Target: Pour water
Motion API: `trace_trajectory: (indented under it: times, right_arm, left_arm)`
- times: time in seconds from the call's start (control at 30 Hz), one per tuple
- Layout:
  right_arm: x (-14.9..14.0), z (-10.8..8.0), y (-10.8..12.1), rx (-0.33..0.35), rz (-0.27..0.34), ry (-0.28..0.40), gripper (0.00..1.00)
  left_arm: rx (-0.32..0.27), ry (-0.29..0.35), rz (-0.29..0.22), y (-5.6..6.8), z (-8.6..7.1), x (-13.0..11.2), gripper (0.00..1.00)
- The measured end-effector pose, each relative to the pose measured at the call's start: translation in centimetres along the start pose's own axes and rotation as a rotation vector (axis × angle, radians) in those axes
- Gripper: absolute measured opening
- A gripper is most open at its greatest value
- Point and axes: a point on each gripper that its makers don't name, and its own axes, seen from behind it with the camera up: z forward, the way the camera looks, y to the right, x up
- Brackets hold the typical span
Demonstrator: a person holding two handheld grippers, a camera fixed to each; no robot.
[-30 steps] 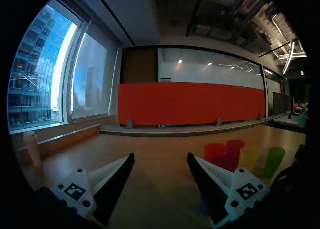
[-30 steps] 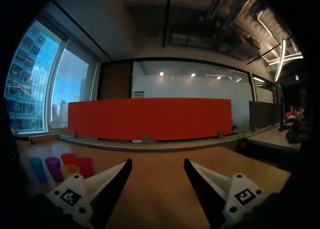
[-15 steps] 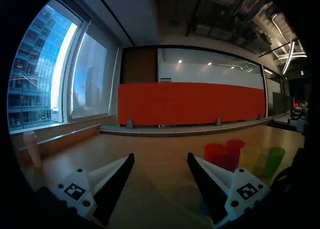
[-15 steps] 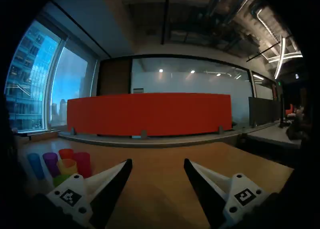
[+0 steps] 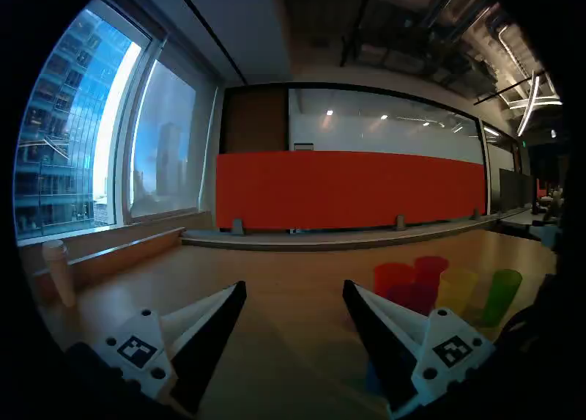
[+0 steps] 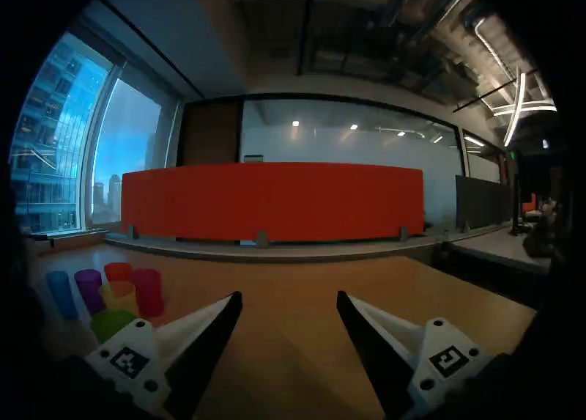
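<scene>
The left gripper (image 5: 294, 284) and the right gripper (image 6: 288, 295) hover over the wooden table (image 5: 293, 339), fingers spread wide and grasping nothing. The coloured cups (image 5: 455, 288) cluster just behind the left gripper's right finger. In the right gripper view they stand beyond its left finger (image 6: 149, 292), clear of the tip.

Coloured cups (image 6: 121, 297) stand upright, clustered on the wooden table (image 6: 293, 325).
</scene>
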Motion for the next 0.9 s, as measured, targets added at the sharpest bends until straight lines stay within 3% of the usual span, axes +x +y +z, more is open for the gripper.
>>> trace_trajectory:
  times: [0.9]
  right_arm:
    - [-0.02,-0.08,-0.28,0.004,0.002,-0.005,1.00]
  left_arm:
    - [0.000,0.000,0.000,0.06,0.08,-0.02,0.98]
